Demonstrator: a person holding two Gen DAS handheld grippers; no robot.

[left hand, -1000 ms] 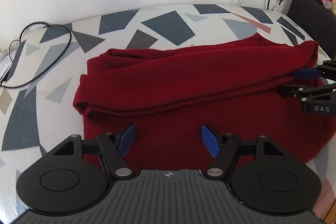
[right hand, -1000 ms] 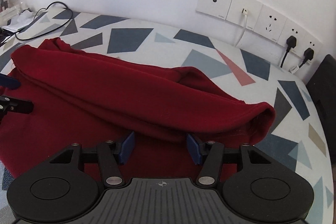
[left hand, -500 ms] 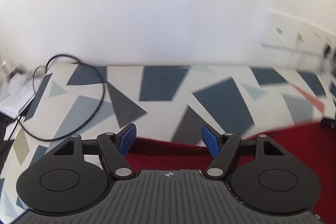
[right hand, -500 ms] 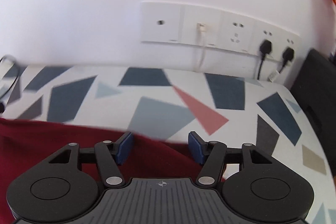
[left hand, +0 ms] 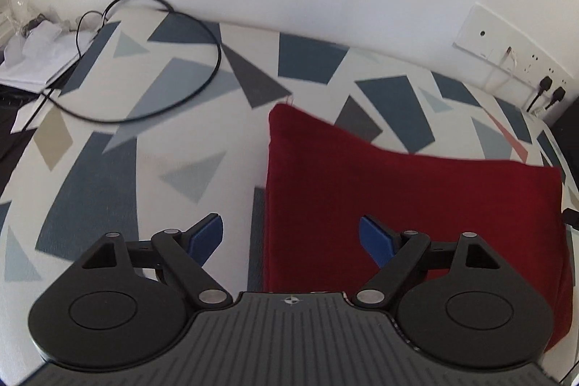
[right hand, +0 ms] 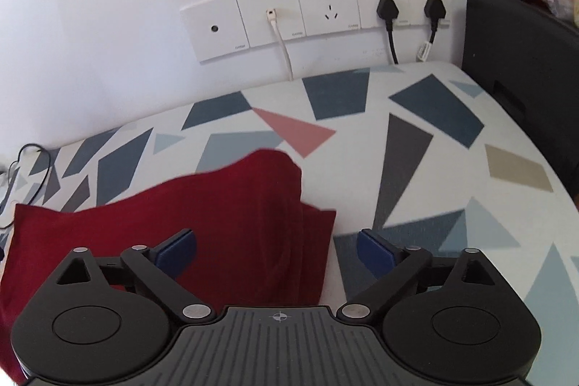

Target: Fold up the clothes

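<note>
The folded dark red garment [left hand: 416,205] is soft, matt, slightly fuzzy cloth, lying on a smooth, faintly sheeny white table [left hand: 224,190] printed with blue and grey shapes, while the black gripper's blue fingers [left hand: 204,236] look like matt plastic with shiny metal pivots.

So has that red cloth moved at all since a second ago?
Yes. The red cloth got folded over toward the wall sockets; its far edge lies nearer them.

Table [left hand: 202,89], white top printed with blue, grey and pink shapes; bearing folded red garment [left hand: 416,198]; looped black cable [left hand: 213,78]; white papers [left hand: 39,60] at edge.
</note>
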